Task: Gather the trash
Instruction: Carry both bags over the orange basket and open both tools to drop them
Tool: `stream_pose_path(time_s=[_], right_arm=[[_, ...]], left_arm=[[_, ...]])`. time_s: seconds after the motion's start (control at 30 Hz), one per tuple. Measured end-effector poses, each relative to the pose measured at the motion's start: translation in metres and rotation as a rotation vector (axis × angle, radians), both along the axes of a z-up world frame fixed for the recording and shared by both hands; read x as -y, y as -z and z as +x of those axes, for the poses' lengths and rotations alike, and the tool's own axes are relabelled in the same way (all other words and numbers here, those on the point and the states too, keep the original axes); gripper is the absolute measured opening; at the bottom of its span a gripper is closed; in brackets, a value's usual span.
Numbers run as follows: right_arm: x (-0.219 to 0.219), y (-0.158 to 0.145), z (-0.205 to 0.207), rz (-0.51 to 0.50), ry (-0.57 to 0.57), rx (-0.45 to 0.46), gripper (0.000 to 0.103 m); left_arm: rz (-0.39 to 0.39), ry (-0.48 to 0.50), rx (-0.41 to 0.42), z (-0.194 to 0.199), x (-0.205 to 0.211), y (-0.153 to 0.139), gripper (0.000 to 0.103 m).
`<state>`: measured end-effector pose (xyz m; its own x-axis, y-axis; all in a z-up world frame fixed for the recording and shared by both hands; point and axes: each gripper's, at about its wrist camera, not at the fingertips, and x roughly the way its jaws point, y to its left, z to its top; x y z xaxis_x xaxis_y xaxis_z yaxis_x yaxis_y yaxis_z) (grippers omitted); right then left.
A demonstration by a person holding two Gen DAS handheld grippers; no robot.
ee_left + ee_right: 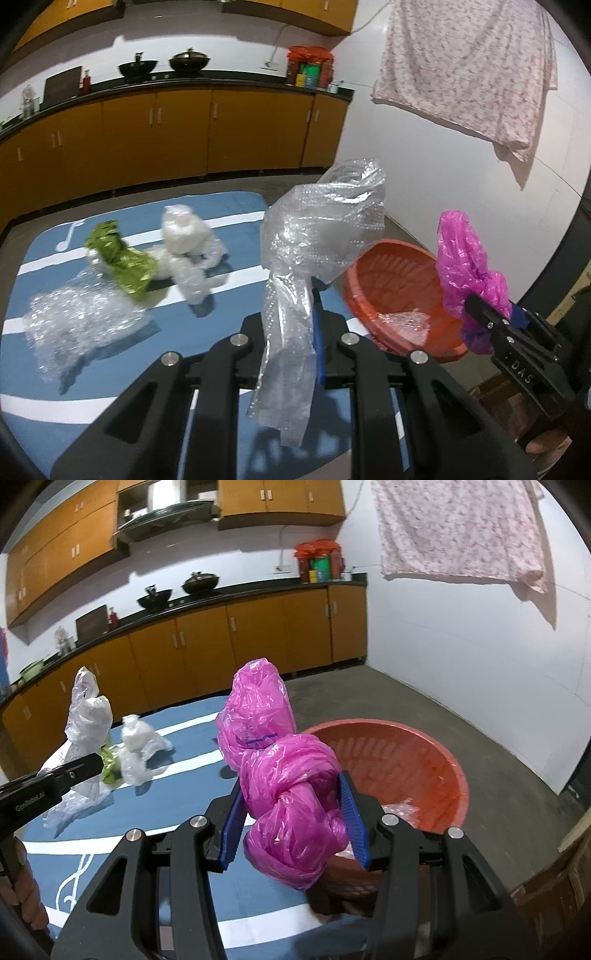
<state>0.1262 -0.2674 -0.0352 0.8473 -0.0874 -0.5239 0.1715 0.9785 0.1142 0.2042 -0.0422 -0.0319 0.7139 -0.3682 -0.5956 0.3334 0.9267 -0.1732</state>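
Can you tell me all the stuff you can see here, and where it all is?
bubble wrap piece: one, clear, pinched in the left gripper above the mat
pink plastic bag: one, knotted, clamped in the right gripper
basket: one, orange-red, at the mat's right edge, with clear plastic inside
mat: one, blue with white stripes and music notes
green wrapper: one, crumpled, on the mat
clear plastic scraps: several, on the mat around the wrapper
cabinets: a row, orange-brown, behind
woks: two, dark, on the counter
cloth: one, pale floral, hanging on the wall
left gripper: black, shut
right gripper: black, blue pads
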Motion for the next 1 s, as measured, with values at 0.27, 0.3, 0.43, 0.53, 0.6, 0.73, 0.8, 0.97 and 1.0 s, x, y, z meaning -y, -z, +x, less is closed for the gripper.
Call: stream_pose_path(time_s=[0.27,0.3,0.43,0.53,0.6,0.73,0.8,0.97,1.0], right_arm=[[0.037,0.004,0.000,0.025,0.104,-0.003,0.049],[0.041,0.004,0.001,0.029,0.116,-0.004,0.049],[0.053,0.007,0.004,0.036,0.148,-0.005,0.049],[0.064,0.007,0.011,0.043,0.172,0.000,0.049],[0.070,0.006,0.012,0.047,0.182,0.007,0.049],[0.085,0.000,0.022,0.054,0.209,0.027,0.049],[0.092,-0.001,0.028,0.074,0.220,0.033,0.049],[0.106,0.003,0.036,0.136,0.221,0.041,0.053],[0.107,0.004,0.038,0.139,0.219,0.041,0.054]], left_arm=[[-0.006,0.091,-0.012,0.011,0.048,0.004,0.017],[-0.005,0.103,-0.015,0.012,0.055,0.006,0.017],[0.000,0.137,-0.031,0.017,0.073,0.014,0.017],[-0.005,0.159,-0.049,0.023,0.089,0.019,0.017],[-0.006,0.176,-0.052,0.029,0.102,0.020,0.017],[-0.004,0.219,-0.044,0.037,0.130,0.020,0.017],[-0.005,0.242,-0.039,0.042,0.146,0.019,0.017],[-0.023,0.245,-0.059,0.055,0.163,0.028,0.046],[-0.027,0.243,-0.064,0.058,0.164,0.030,0.048]])
